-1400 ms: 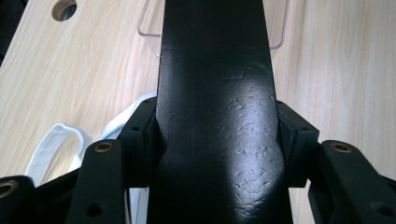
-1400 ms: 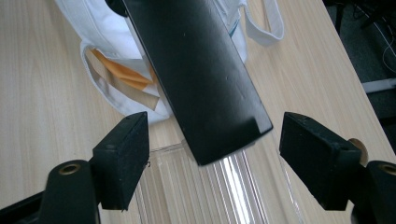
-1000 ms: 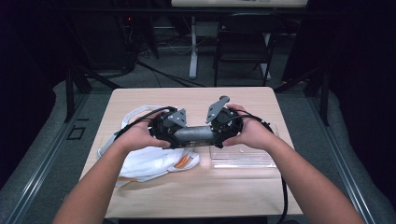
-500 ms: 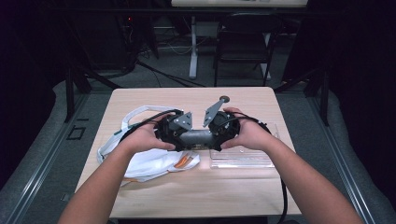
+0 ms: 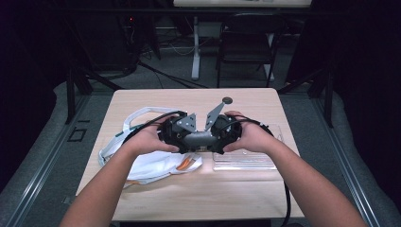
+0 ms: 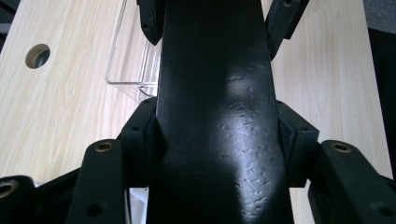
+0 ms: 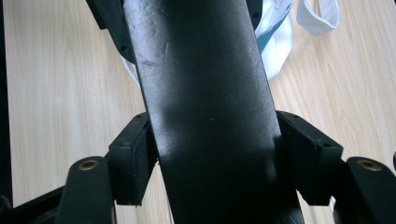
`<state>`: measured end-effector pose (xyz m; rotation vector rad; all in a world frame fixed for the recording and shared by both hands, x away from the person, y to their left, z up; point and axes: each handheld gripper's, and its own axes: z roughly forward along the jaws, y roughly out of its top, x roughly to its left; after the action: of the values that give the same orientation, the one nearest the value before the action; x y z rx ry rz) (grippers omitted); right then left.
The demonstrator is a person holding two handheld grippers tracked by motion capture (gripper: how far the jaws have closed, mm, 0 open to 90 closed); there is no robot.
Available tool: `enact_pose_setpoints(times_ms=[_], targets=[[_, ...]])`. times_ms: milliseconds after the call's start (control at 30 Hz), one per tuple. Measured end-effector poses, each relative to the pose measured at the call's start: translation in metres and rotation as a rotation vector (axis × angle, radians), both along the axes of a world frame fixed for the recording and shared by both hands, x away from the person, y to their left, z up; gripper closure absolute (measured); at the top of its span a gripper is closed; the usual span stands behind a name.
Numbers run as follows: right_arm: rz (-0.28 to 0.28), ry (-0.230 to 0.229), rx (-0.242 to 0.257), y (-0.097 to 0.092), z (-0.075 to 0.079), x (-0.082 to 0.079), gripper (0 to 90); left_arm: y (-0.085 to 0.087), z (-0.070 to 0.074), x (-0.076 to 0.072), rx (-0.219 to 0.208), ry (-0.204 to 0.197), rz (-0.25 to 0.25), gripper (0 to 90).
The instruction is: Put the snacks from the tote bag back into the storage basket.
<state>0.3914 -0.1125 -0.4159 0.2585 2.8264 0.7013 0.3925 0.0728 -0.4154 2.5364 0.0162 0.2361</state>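
- The dark bar [image 5: 199, 140] hangs above the middle of the table [image 5: 156, 101], between the white bag [image 5: 142, 163] on the left and the clear tray [image 5: 246, 161] on the right. It touches neither.
- The left tongs [image 6: 217, 133] are clamped on 1 end of the bar. In the left gripper view both pads lie flat against its edges.
- The right tongs [image 7: 217, 149] face them from the other end. Their jaws have just been closing with the bar between them, and in the right gripper view the pads meet its sides, so the bar appears to be gripped at both ends.
- The step in hand looks like a handover from 1 pair of tongs to the other, probably on the way to the tray.
- To do it well:
  - The receiving tongs should be squeezed until the pads sit square on the bar's edges. A corner hold is risky because the surface looks smooth and glossy and may slip.
  - The left hand [image 5: 146, 139] and right hand [image 5: 253, 137] should stay level and quiet, so that the 2 grips do not twist the bar against each other.
  - Only 1 grip should be let go, and slowly, while watching for sag or rotation at the freed end.
  - The bar should be kept over the table, so that a slip ends on wood or in the tray rather than on the floor.
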Motion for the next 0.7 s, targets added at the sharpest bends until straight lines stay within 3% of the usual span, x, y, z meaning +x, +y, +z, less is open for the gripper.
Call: enact_pose_setpoints(times_ms=[167, 367, 433, 700], targets=[[0.021, 0.0, -0.028, 0.0005, 0.0015, 0.001, 33.1, 0.0, 0.0003, -0.0003, 0.001, -0.001, -0.007, 43.4], [0.023, 0.001, -0.022, 0.0015, -0.0004, 0.0005, 34.3, -0.0012, 0.0003, -0.0009, 0.004, -0.006, -0.015, 43.4], [0.038, 0.004, -0.049, 0.0019, 0.0005, 0.001, 34.8, -0.0018, -0.0005, -0.001, 0.001, -0.011, -0.016, 43.3], [0.044, 0.018, -0.055, 0.0027, -0.0016, 0.0006, 37.6, -0.0027, -0.0024, -0.0008, 0.005, -0.008, -0.037, 43.2]])
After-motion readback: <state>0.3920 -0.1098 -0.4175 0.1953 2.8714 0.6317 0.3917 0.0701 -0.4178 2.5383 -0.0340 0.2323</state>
